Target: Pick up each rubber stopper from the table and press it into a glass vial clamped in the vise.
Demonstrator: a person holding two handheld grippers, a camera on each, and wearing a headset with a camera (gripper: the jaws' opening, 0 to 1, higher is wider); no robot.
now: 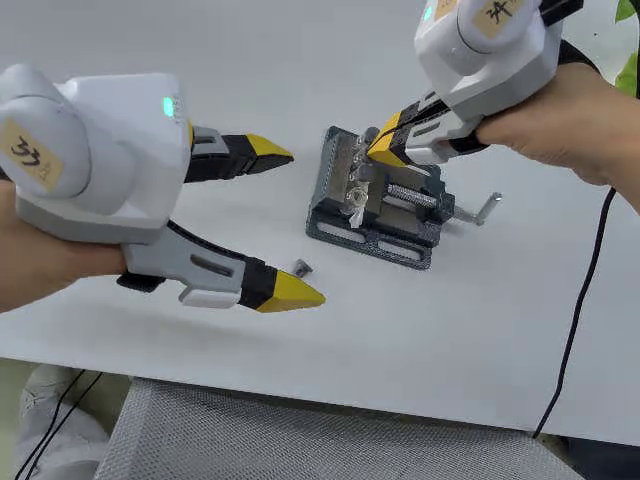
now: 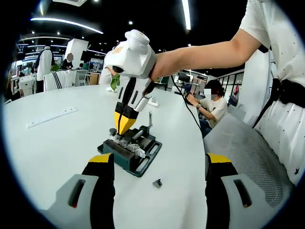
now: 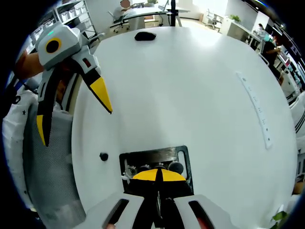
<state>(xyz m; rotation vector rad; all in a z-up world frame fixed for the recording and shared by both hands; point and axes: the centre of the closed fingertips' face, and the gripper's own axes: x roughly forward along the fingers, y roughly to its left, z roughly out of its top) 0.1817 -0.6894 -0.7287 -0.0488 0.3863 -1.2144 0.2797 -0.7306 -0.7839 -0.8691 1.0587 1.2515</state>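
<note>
A dark metal vise (image 1: pixel 400 235) stands mid-table with a small glass vial (image 1: pixel 357 205) clamped in its jaws. One small dark rubber stopper (image 1: pixel 301 267) lies on the white table just in front of the vise, and I see the same stopper (image 2: pixel 157 182) (image 3: pixel 103 156) in both gripper views. My right gripper (image 1: pixel 385 150) is shut, its yellow tips pointing down onto the vise's (image 3: pixel 155 155) top; whether anything sits between its tips (image 3: pixel 158 175) is hidden. My left gripper (image 1: pixel 285 222) hovers wide open left of the vise (image 2: pixel 131 150), with the stopper near its lower jaw.
The vise's crank handle (image 1: pixel 485 208) sticks out to the right. A black cable (image 1: pixel 580 310) runs down the table's right side. A grey mesh chair (image 1: pixel 300 440) sits below the table's near edge. A white strip (image 3: pixel 257 109) lies far across the table.
</note>
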